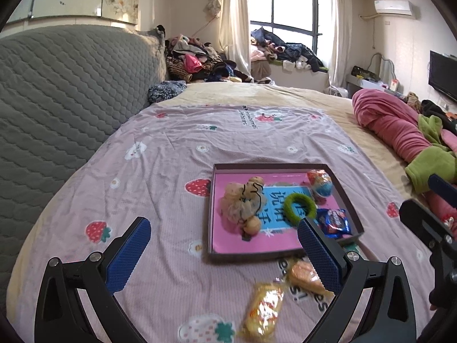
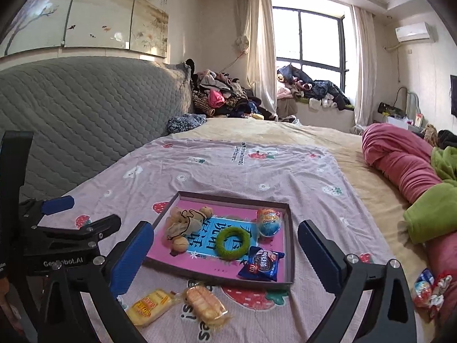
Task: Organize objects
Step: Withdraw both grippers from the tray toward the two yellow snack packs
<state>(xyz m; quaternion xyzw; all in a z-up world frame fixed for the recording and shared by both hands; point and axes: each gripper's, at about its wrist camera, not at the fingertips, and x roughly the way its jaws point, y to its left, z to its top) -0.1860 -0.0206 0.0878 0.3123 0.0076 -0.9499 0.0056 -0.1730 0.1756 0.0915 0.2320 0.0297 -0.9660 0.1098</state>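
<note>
Black angular gripper frames; silver screws; blue textured pads on the fingers (image 1: 130,254); white lettering

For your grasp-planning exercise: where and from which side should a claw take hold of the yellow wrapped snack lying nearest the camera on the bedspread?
Grip the yellow wrapped snack across its narrow width at mid-body, coming from above. It lies flat on the bedspread, so only its long side edges offer opposing faces. The crimped ends look too thin to hold.

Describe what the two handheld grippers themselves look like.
Both match. The left gripper and the right gripper have black angular frames, silver round bolts at the joints, and blue finger pads with a fine grid texture. White "Genrobot.AI" lettering marks the left gripper's body.
</note>
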